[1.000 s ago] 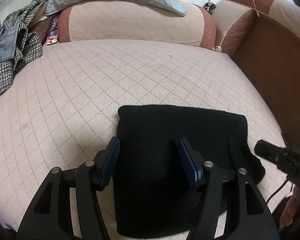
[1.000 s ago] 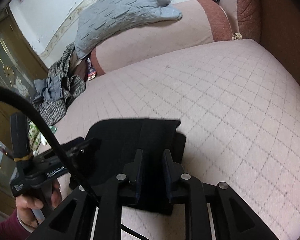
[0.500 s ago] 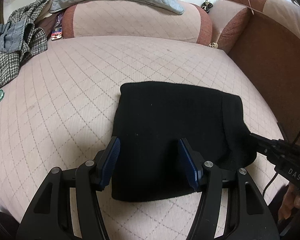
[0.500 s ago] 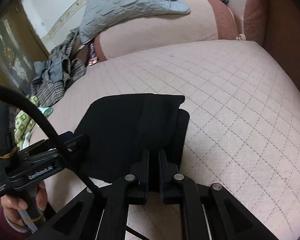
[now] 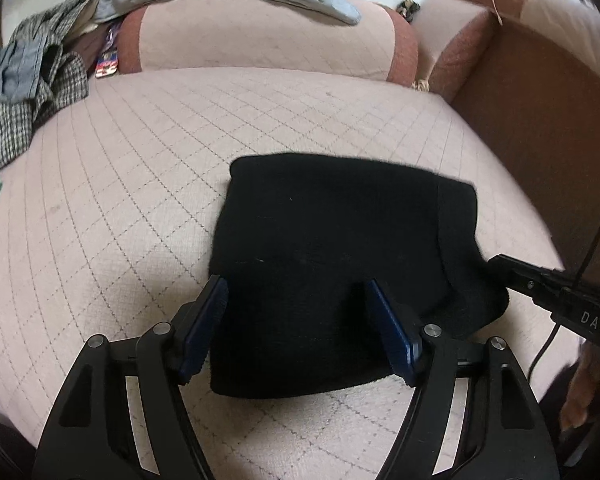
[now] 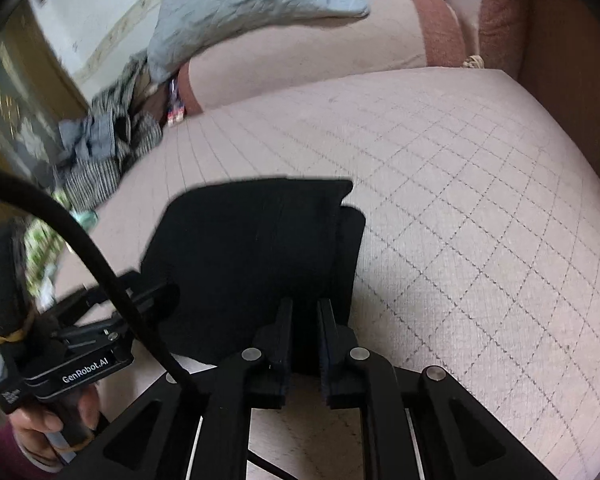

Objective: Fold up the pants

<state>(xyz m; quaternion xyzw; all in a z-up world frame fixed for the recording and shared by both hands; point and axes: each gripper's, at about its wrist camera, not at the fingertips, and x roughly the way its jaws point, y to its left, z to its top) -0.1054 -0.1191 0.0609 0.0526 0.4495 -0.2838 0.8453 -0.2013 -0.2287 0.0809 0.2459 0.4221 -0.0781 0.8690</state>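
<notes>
Partly hidden folded pants (image 5: 332,248), right gripper (image 6: 304,320) pinching edge

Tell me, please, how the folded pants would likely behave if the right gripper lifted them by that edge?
Likely floppy: the pants are soft black cloth whose layers sit offset. Held at one edge by the right gripper, the fold would probably sag open. The quilted sofa probably grips them, so dragging may bunch them.

Black folded pants (image 6: 256,256) on quilted pink cushion (image 6: 460,184); right gripper (image 6: 305,320) pinching their near edge; left gripper (image 6: 152,296) alongside.
</notes>
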